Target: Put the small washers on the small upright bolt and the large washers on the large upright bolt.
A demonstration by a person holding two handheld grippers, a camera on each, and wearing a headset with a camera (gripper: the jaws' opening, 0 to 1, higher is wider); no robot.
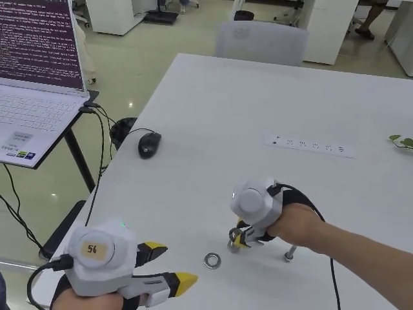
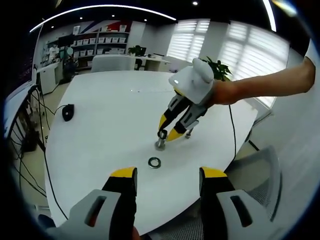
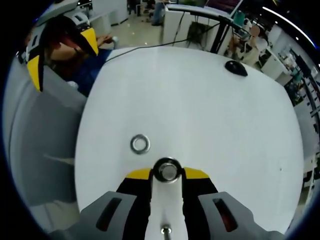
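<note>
On the white surface (image 1: 213, 129), right tongs (image 3: 167, 174) clenched on a large washer (image 3: 167, 170), held at the top of the large upright bolt (image 2: 160, 144). In the head view, second washer (image 1: 211, 260) lies flat at 7 o'clock from that bolt, and small bolt (image 1: 288, 255) stands at 3 o'clock. Left tongs (image 2: 169, 172) released, holding nothing, well apart at 8 o'clock.

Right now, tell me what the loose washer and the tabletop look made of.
The loose washer: likely steel, bare and shiny, since it is grey with bright glints. The tabletop: a smooth white, semi-matt surface, perhaps laminate; its core cannot be told.
</note>
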